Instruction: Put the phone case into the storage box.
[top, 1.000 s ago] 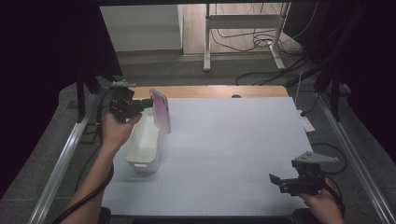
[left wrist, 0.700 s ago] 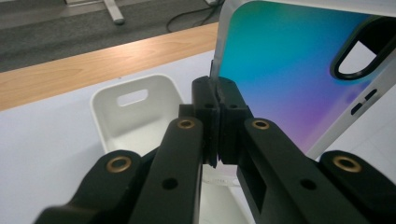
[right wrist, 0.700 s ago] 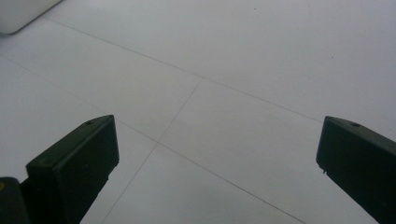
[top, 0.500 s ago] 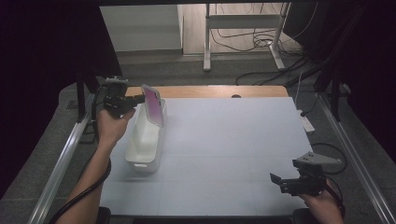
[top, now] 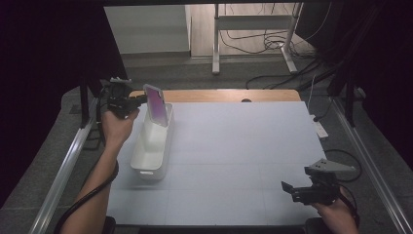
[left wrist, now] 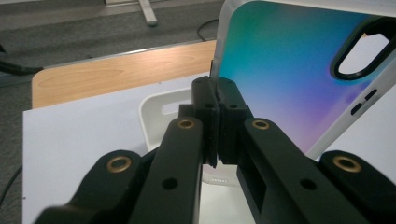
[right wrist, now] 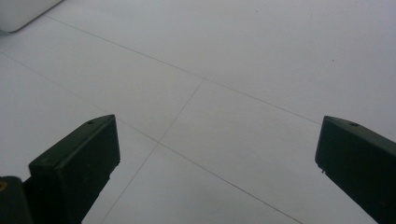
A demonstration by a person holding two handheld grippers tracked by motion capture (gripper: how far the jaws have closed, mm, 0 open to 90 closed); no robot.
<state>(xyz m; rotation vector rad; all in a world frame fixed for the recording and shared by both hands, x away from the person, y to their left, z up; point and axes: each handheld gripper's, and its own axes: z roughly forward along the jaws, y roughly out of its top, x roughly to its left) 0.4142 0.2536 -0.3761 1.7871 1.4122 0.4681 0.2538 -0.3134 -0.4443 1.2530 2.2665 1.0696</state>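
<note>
A: What's the left gripper (left wrist: 215,100) got?
B: Pinching a glossy rainbow phone case (left wrist: 285,70) by its edge, over the white plastic bin (top: 153,146).
A: Right gripper (top: 297,190)?
B: Jaws wide, nothing in them, over the matte table (top: 243,156).

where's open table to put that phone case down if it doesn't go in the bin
Most of the white table is bare: the whole stretch between the white bin and the right claw. Crowded only at the far left, where the left claw holds the phone case over the bin.
</note>
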